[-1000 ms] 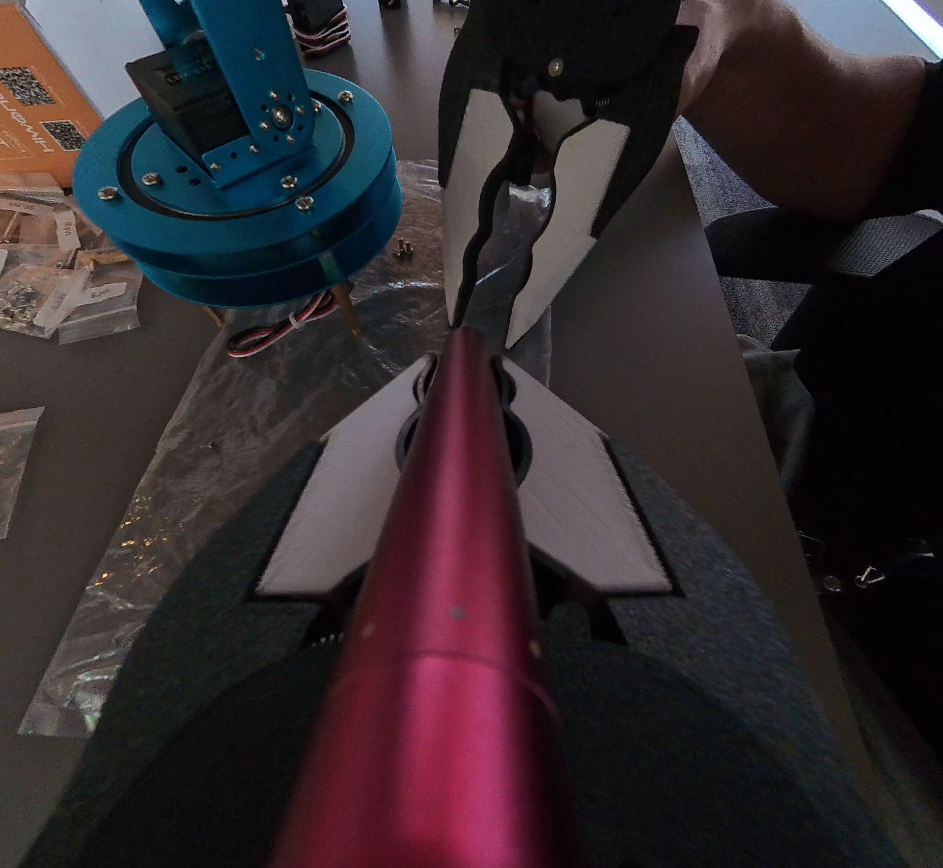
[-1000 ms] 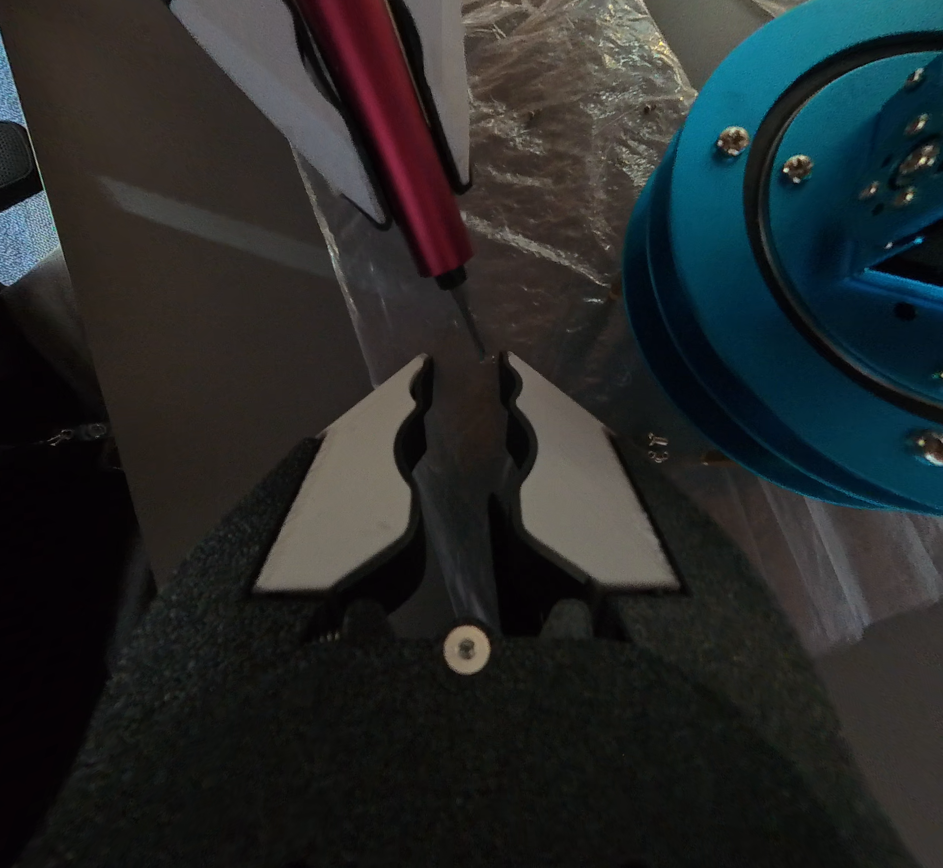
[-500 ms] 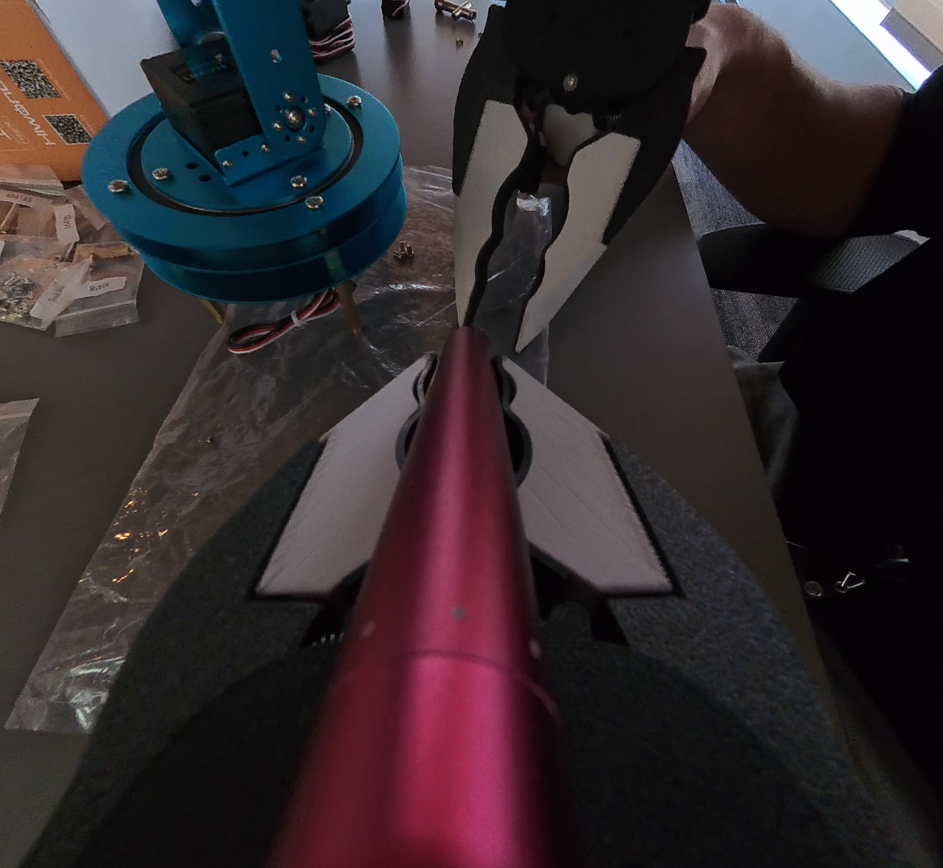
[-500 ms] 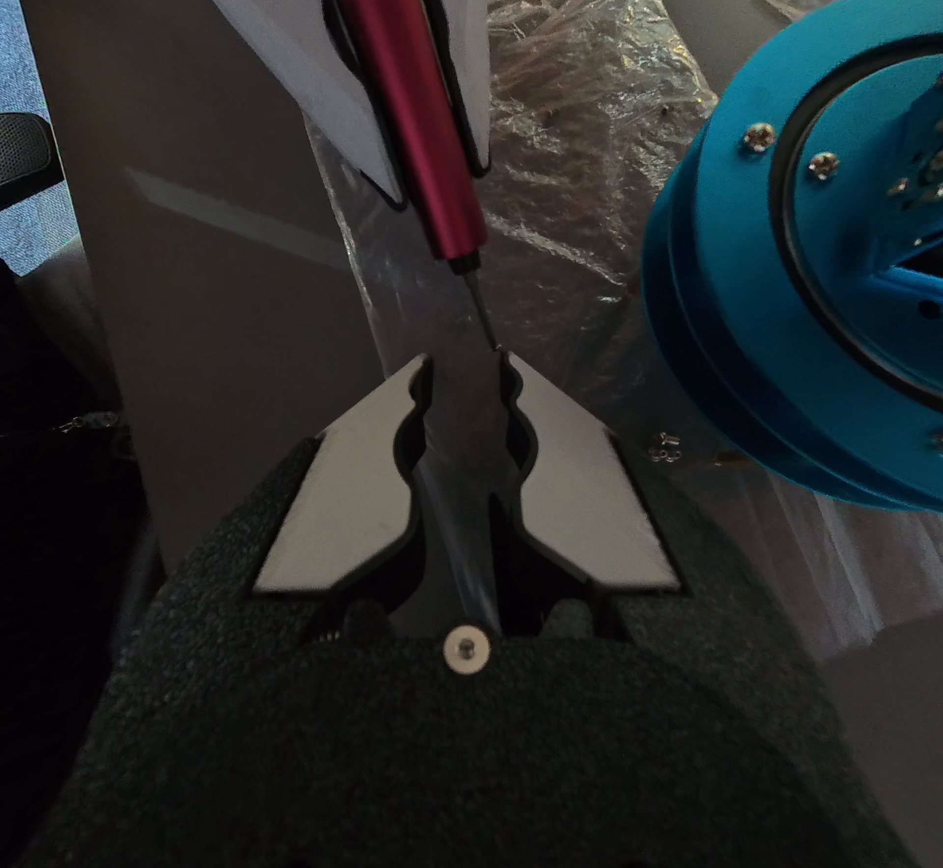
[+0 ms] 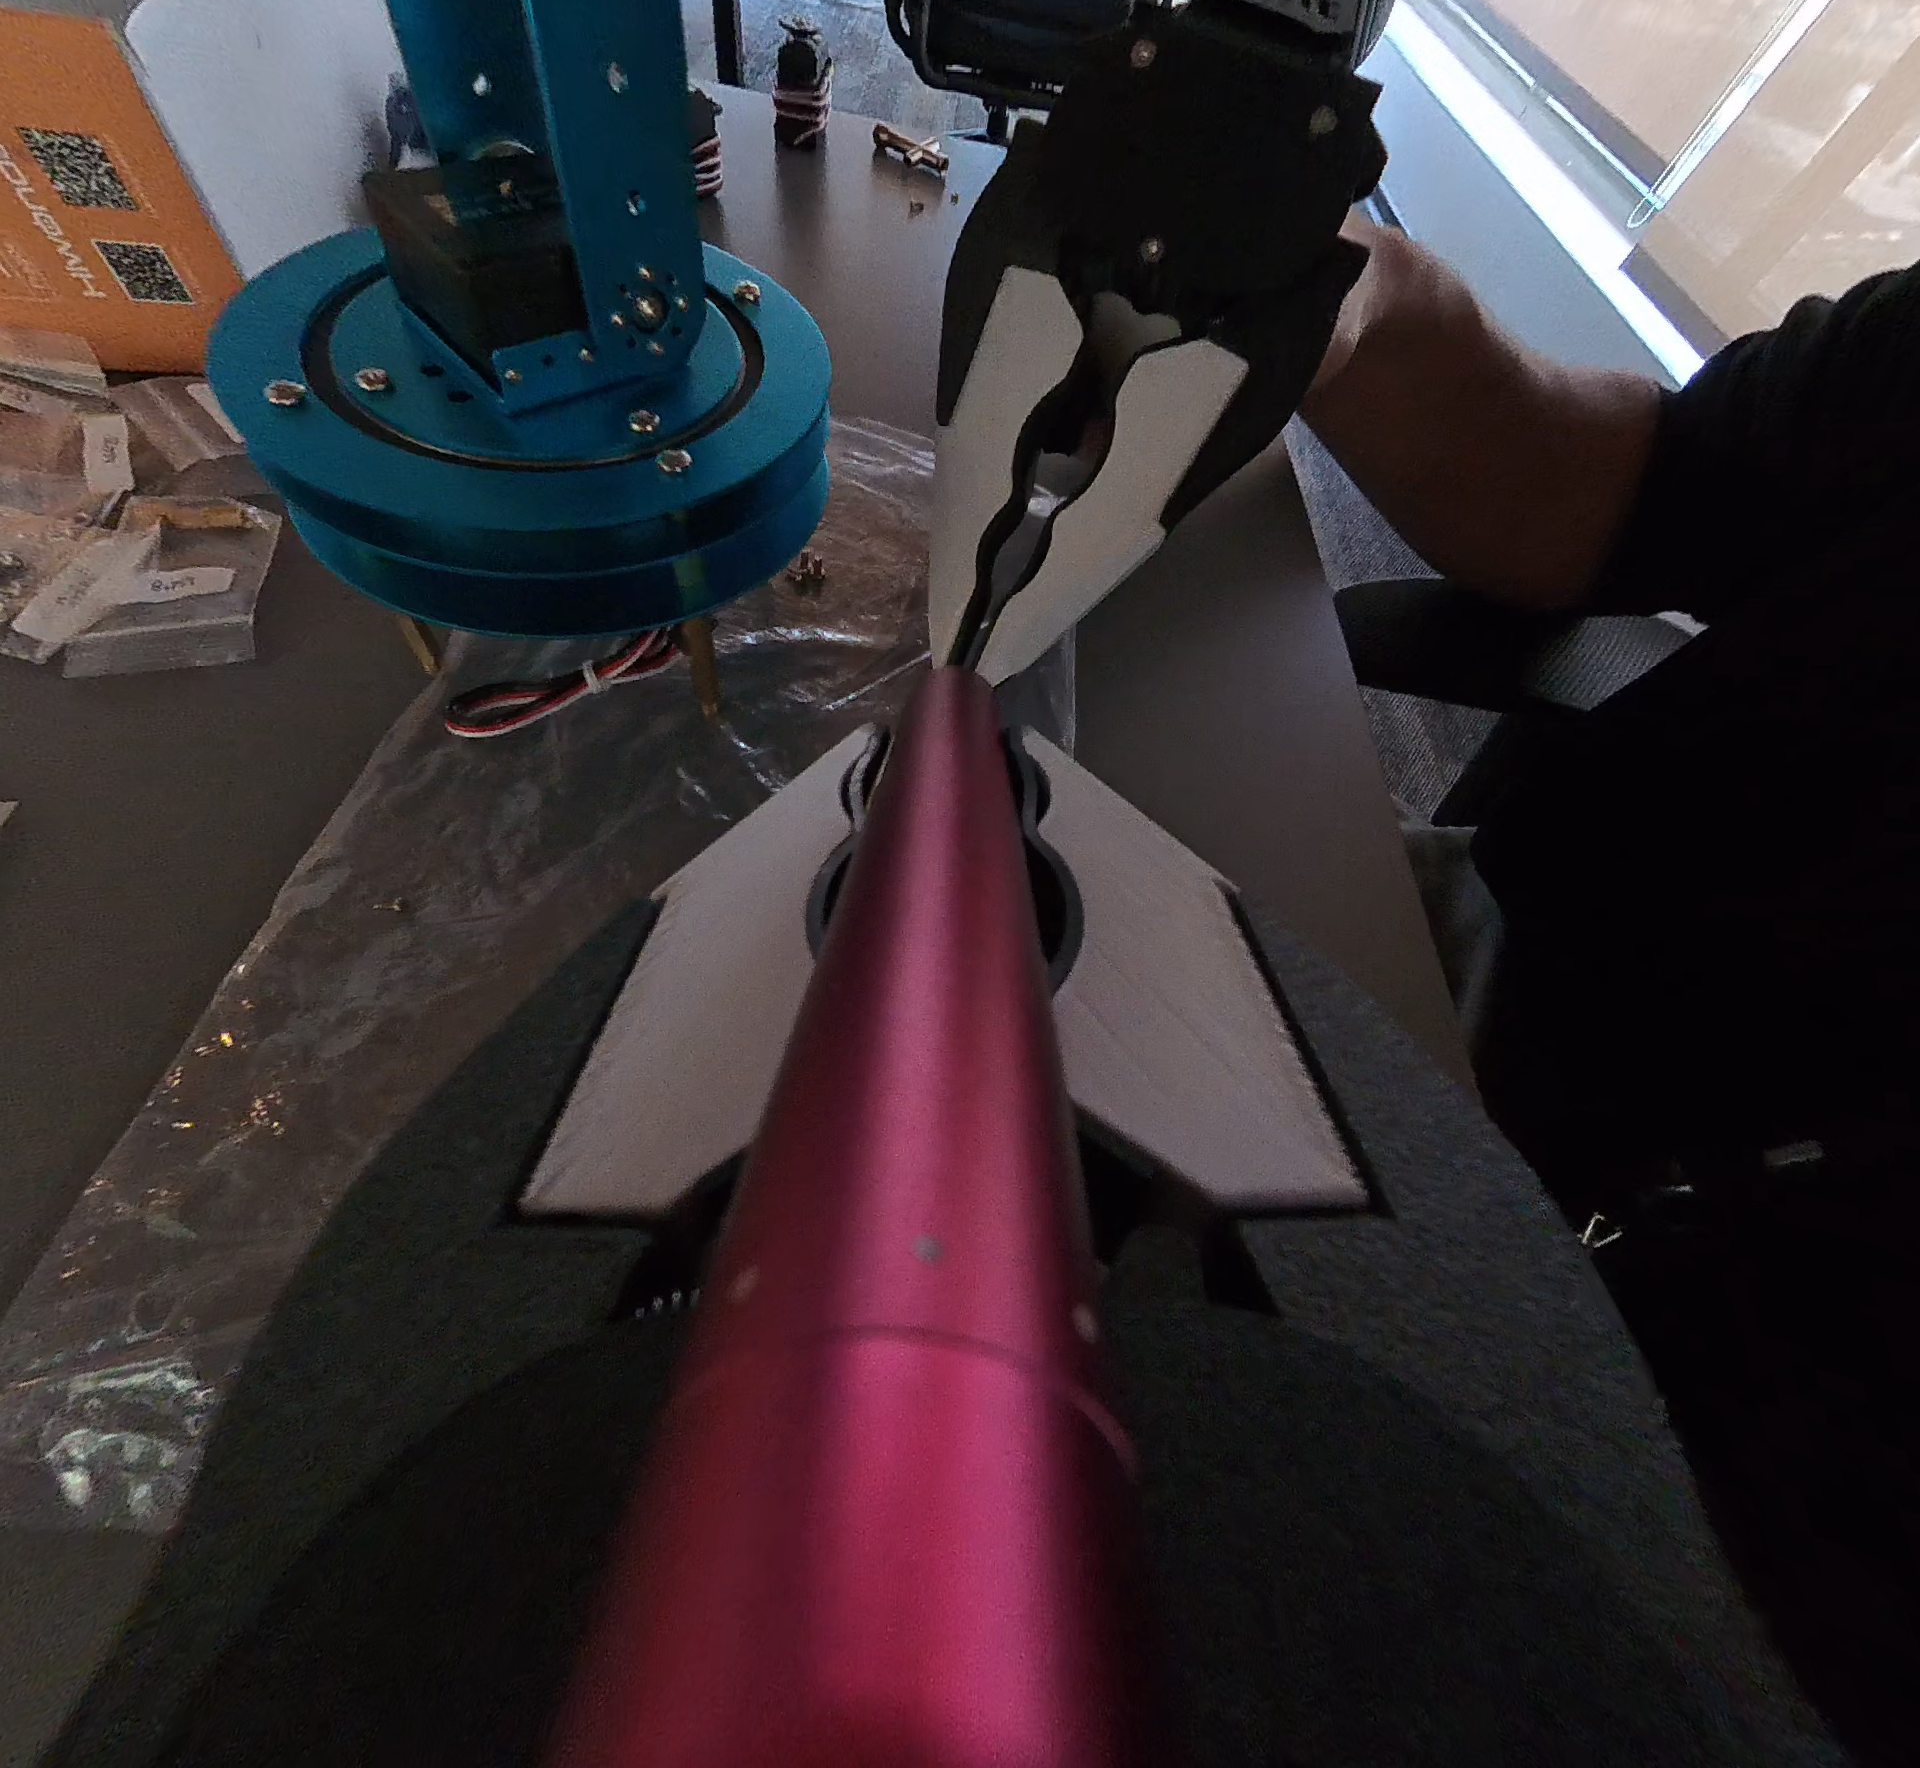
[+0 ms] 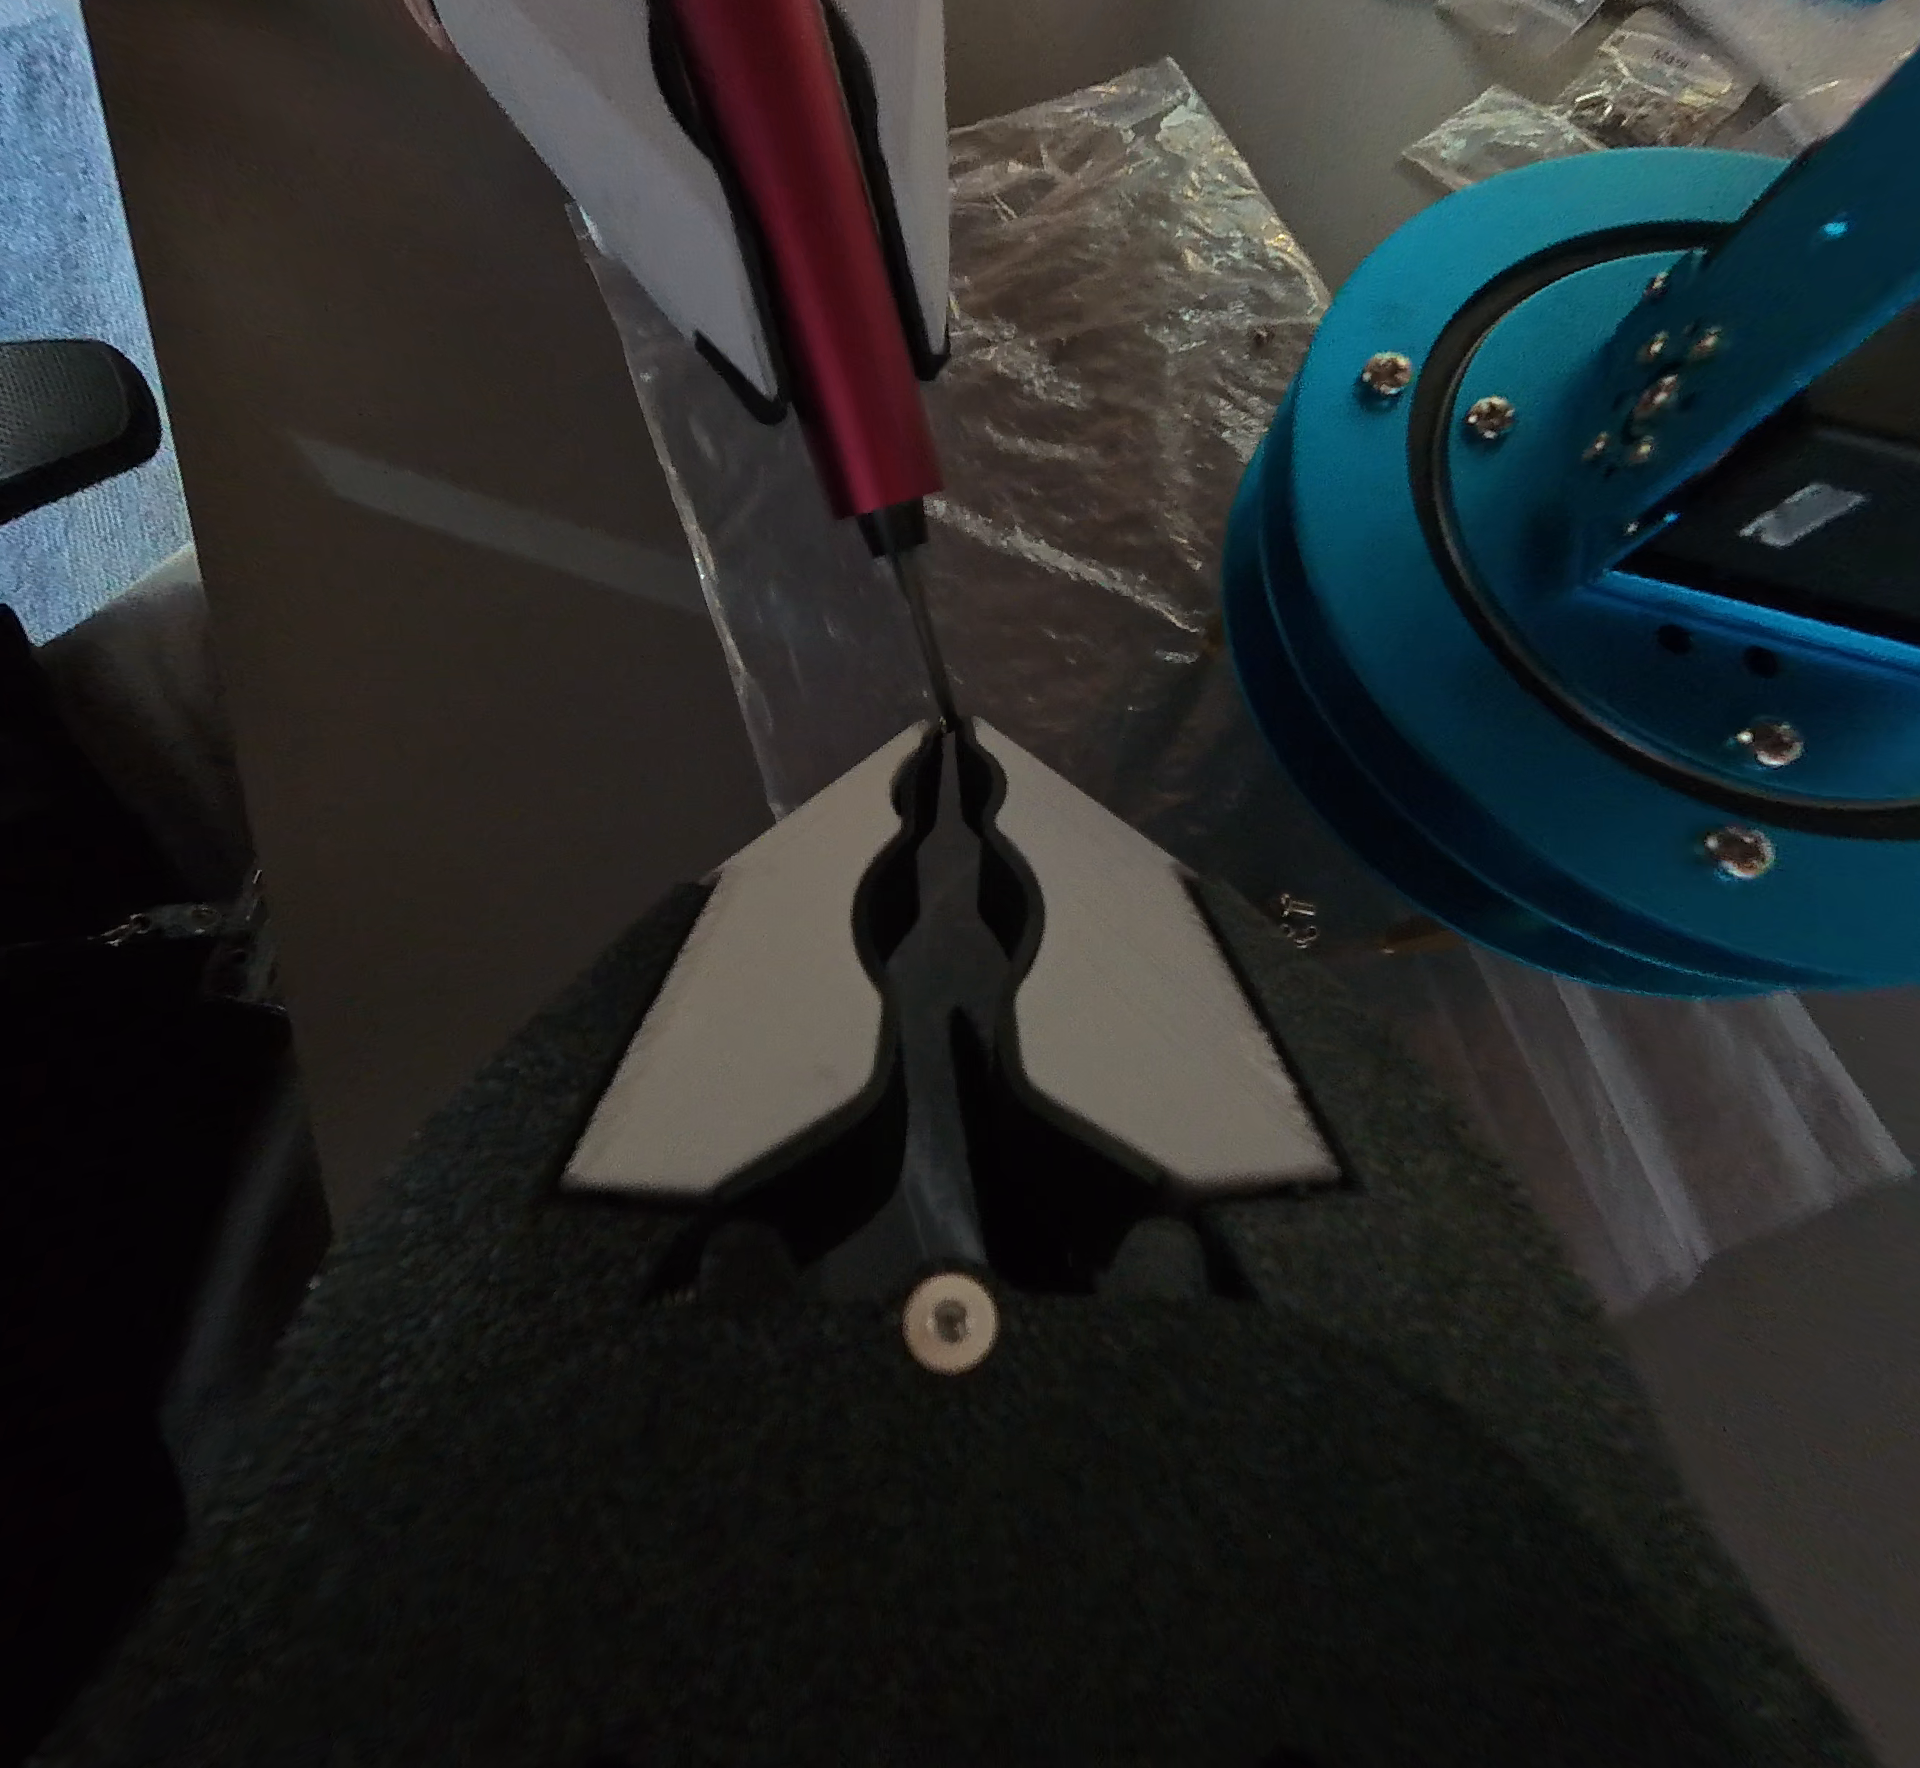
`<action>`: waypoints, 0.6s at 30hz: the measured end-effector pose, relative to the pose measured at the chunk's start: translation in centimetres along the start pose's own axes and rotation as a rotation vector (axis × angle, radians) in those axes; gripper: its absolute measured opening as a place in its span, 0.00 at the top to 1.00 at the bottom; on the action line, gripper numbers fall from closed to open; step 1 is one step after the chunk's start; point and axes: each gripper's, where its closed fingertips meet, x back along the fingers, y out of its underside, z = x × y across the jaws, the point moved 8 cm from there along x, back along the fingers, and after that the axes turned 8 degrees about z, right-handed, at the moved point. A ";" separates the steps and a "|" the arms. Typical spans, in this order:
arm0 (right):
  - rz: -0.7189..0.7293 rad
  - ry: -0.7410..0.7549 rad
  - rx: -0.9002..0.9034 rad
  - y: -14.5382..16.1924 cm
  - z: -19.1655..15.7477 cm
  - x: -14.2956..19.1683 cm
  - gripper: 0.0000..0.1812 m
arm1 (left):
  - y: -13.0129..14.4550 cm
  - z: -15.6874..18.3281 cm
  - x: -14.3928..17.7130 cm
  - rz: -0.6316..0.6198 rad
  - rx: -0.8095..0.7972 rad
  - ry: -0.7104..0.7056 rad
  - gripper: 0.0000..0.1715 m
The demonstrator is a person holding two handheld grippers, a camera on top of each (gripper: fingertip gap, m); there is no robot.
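1. We see the left gripper (image 5: 940, 742) clamped on a magenta screwdriver (image 5: 914, 1147).
2. The right gripper (image 6: 951, 731) has its fingers nearly together, pinching the screwdriver's thin bit (image 6: 928, 632).
3. Both meet above a clear plastic sheet (image 5: 343, 970) near the table's (image 5: 1226, 762) right edge, beside a blue turntable base (image 5: 520, 492).

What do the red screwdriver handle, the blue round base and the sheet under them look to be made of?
Red screwdriver handle: likely anodised aluminium, given its satin metallic sheen.
Blue round base: also looks like anodised metal, with machined edges and screw heads.
Sheet: thin clear plastic film, crinkled and glinting.
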 end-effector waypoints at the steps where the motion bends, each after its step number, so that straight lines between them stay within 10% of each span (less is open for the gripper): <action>1: 0.009 0.001 -0.001 0.0 0.0 0.1 1.00 | -0.1 0.0 0.1 0.006 0.003 0.002 0.87; 18: 0.362 -0.140 -0.094 -2.1 0.0 3.5 1.00 | -2.2 0.6 1.9 0.206 0.019 0.094 0.88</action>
